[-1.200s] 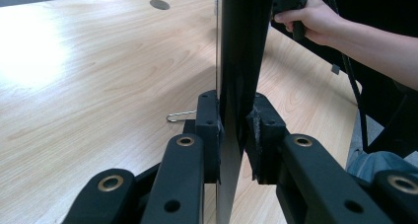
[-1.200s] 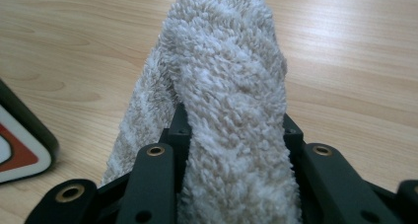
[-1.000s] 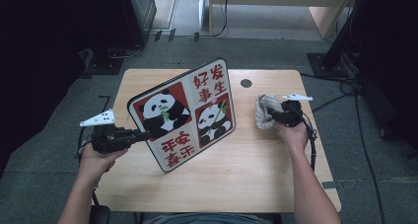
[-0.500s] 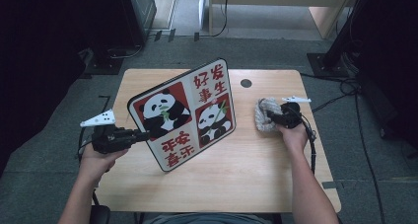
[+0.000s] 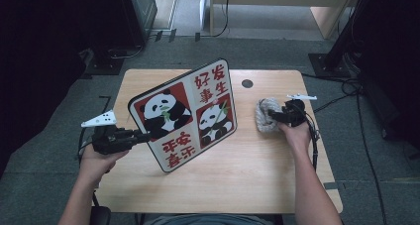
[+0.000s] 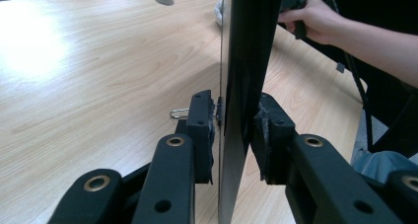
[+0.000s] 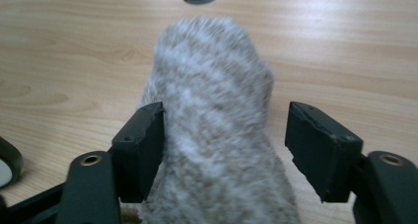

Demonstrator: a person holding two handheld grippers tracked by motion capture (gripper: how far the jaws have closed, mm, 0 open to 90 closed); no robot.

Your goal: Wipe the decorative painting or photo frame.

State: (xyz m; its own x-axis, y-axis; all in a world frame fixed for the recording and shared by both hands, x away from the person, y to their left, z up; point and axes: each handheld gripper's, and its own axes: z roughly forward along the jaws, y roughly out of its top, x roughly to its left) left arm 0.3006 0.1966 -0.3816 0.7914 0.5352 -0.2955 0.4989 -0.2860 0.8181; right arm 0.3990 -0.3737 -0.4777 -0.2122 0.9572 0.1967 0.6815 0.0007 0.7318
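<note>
Board: square panel with panda prints and red characters, standing tilted on its lower corner at centre of the high view, that corner on the table, top corner toward the upper middle of the frame. Its left edge sits between the jaws of the left gripper, at left centre of the frame; in the left gripper view the board runs edge-on up the middle, and the jaws have just been opening, with a narrow gap showing at the right pad, while contact on the left pad is hard to judge from this angle. Sock: grey-white, fuzzy, lying on the table right of centre, well apart from the board. The right gripper is at it from the right side of the frame; in the right gripper view the sock lies between the jaws, which have just been opening, the left pad beside the fabric, the right pad clear of it. Round hole in the tabletop, above the sock. A small metal clip lies on the wood left of the board in the left gripper view.
</note>
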